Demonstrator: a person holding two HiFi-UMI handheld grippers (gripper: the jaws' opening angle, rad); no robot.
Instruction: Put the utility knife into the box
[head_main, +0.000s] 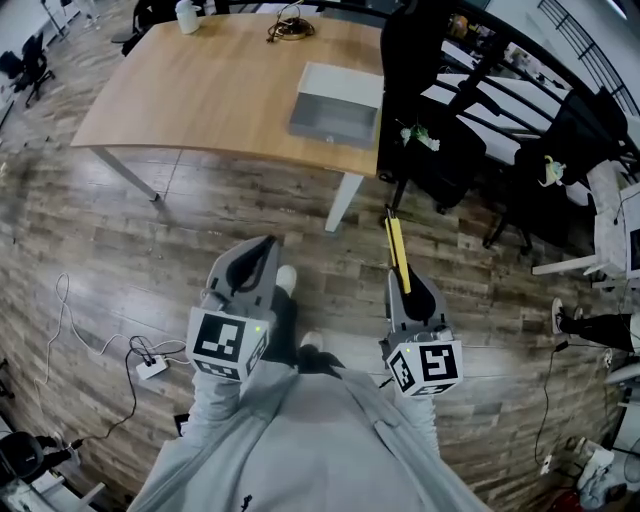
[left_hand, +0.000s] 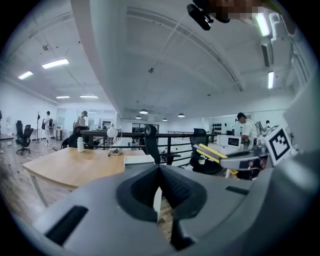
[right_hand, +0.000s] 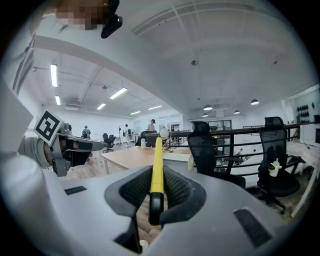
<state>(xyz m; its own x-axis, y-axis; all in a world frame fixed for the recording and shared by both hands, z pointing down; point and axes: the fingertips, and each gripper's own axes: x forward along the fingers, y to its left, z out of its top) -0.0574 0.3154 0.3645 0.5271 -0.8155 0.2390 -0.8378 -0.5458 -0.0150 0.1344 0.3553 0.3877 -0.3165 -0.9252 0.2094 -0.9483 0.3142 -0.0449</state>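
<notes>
On the wood floor on the near side of the table (head_main: 200, 90), a person in a grey sleeved top stands with both grippers pointed toward it, well short of its near edge. The box (head_main: 335, 110), grey and open-topped, sits on the table at its near right corner. The knife (head_main: 398, 250) is not on the table. It is in the right gripper (head_main: 407, 283), off the table's right end and well apart from the box. In the right gripper view the ribbed pads (right_hand: 134, 187) are clamped on the knife (right_hand: 158, 155) from both sides. Its black butt end sits low in the gap between them, and its yellow body runs up between the fingers and sticks out past the fingertips, aimed at the table (right_hand: 132, 157). The left gripper (head_main: 266, 244) hangs off the table's near edge, about level with the right one. In its own view the fingertips (left_hand: 159, 169) meet with nothing between them, and only the table's white leg and the floor show through the slit lower down. A coiled cable (head_main: 290, 25) and a white bottle (head_main: 187, 16) lie at the table's far edge. Black chairs (head_main: 440, 150) stand just beside the table's right end.
</notes>
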